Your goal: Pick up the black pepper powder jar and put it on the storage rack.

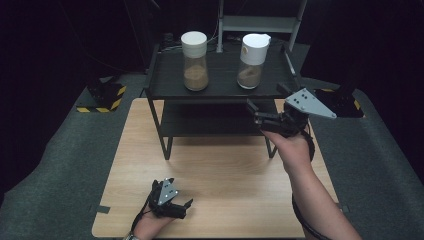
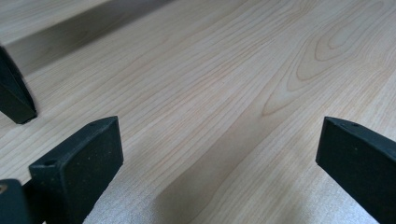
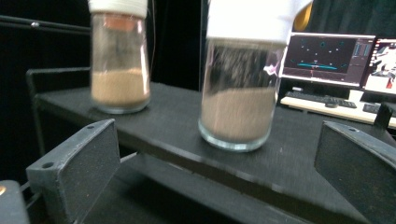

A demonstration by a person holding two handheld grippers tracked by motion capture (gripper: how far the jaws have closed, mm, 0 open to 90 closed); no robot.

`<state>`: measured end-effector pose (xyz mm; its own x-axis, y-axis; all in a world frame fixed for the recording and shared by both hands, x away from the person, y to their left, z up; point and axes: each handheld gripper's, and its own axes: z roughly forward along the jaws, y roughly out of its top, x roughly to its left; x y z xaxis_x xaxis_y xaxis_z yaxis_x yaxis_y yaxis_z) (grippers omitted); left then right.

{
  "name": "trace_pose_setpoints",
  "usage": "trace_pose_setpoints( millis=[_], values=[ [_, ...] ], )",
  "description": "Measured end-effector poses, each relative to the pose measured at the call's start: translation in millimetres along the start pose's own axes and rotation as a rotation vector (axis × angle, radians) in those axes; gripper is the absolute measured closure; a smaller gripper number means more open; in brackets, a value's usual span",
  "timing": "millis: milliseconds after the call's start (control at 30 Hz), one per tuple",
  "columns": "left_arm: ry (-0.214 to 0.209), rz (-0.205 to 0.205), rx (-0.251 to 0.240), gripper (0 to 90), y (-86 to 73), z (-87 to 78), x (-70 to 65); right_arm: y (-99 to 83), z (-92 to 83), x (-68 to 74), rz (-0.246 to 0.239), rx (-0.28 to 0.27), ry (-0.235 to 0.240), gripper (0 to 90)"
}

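Two glass jars with white lids, each part-filled with brown powder, stand on the top of a black shelf [image 1: 220, 87]. The left jar [image 1: 194, 61] [image 3: 120, 60] has a flat lid. On the right jar [image 1: 252, 61] [image 3: 243, 88] the lid has a spout. My right gripper [image 1: 267, 98] [image 3: 215, 163] is raised in front of the right jar, open, with the jar a short way ahead between the lines of its jaws and apart from them. Low over the wooden table [image 1: 225, 170] [image 2: 224, 70], near its front left, my left gripper [image 1: 180, 195] [image 2: 219, 154] is open and holds nothing.
The shelf has a lower tier [image 1: 210, 120] and thin legs [image 2: 14, 93] that stand on the table. A yellow-and-black striped base [image 1: 105, 97] sits on the grey floor at the left. Monitors [image 3: 327, 56] and a keyboard [image 3: 317, 100] lie behind the shelf.
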<state>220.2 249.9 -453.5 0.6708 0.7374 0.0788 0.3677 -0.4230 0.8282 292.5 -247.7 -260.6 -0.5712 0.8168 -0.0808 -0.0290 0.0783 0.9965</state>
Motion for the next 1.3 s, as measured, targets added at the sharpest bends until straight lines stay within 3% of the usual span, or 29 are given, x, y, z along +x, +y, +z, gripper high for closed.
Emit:
trace_pose_setpoints(
  millis=[667,1300],
  values=[
    [0.007,-0.008,-0.022,1.0,-3.8,-1.4,-1.2,-70.3,-44.9,7.8,-0.065,0.113,0.031,0.0],
    [0.004,-0.010,-0.041,1.0,-7.4,-3.2,-0.5,-137.2,-63.4,16.2,-0.089,0.252,0.021,0.0]
  ],
)
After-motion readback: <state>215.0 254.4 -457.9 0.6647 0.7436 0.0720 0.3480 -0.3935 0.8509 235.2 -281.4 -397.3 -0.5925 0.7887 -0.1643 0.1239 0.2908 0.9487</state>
